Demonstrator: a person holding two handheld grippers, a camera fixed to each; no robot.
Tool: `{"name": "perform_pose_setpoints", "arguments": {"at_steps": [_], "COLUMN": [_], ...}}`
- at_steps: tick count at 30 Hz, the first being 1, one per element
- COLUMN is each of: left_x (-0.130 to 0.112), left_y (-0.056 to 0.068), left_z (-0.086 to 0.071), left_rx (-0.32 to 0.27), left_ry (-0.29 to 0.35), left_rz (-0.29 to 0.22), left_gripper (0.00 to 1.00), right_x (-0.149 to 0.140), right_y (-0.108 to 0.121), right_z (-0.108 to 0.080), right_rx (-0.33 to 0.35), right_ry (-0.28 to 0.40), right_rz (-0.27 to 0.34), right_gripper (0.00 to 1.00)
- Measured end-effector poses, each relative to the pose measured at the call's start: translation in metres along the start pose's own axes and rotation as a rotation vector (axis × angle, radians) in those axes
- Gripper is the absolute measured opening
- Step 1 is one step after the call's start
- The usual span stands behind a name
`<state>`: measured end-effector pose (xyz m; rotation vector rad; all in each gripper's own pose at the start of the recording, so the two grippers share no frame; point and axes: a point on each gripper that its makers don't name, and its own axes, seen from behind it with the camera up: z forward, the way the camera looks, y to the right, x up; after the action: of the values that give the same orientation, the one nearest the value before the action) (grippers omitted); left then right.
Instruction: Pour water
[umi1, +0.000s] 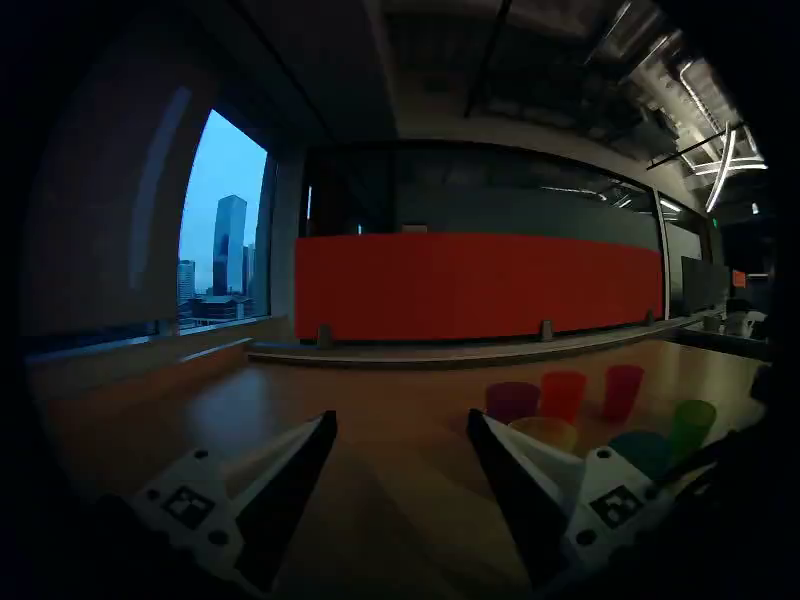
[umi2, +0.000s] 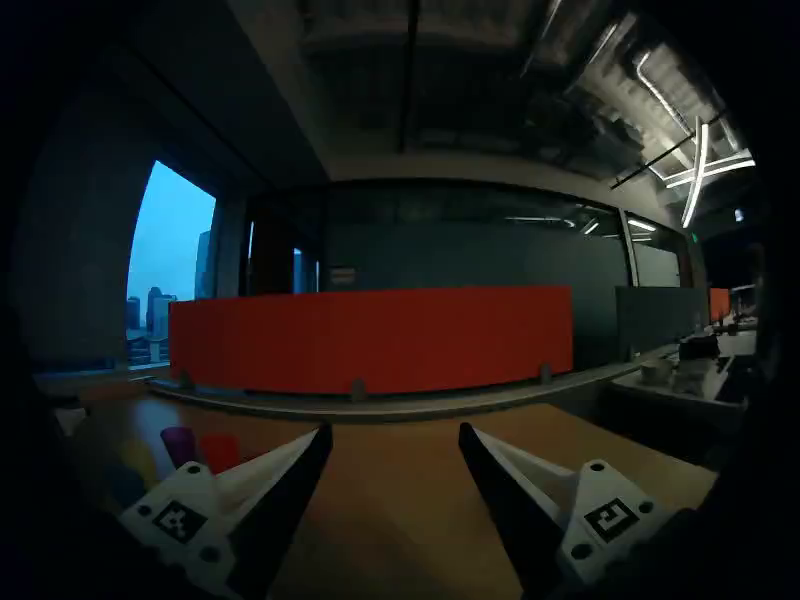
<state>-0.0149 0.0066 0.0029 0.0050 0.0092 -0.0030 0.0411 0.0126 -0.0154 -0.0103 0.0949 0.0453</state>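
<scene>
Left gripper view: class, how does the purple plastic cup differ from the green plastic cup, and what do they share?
Colour: the purple translucent plastic cup is dark purple, the green translucent plastic cup bright green. Place: the purple cup stands leftmost in the far row; the green cup stands at the group's right edge, nearer the camera. Cover: a yellow plastic cup overlaps the purple cup's base, not the green cup's. Shared: both stand upright.

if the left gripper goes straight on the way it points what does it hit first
Nothing near, it seems: ahead of the open left gripper lies bare wooden tabletop up to the red partition panel at its far edge. The coloured plastic cups stand right of that line; depth is unclear.
</scene>
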Motion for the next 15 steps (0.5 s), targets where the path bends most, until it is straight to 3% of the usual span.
{"name": "perform_pose_setpoints", "arguments": {"at_steps": [11,15], "left_x": [0.0,0.0], "left_y": [0.0,0.0], "left_z": [0.0,0.0], "left_rx": [0.0,0.0], "left_ry": [0.0,0.0], "left_rz": [0.0,0.0], "left_gripper": [0.97,0.97], "right_x": [-0.036,-0.046], "right_y": [-0.006,-0.007], "right_z": [0.015,0.017], "right_rx": [0.019,0.029], "right_ry": [-0.025,-0.037], "right_rz": [0.065,0.064], "right_gripper": [0.98,0.98]}}
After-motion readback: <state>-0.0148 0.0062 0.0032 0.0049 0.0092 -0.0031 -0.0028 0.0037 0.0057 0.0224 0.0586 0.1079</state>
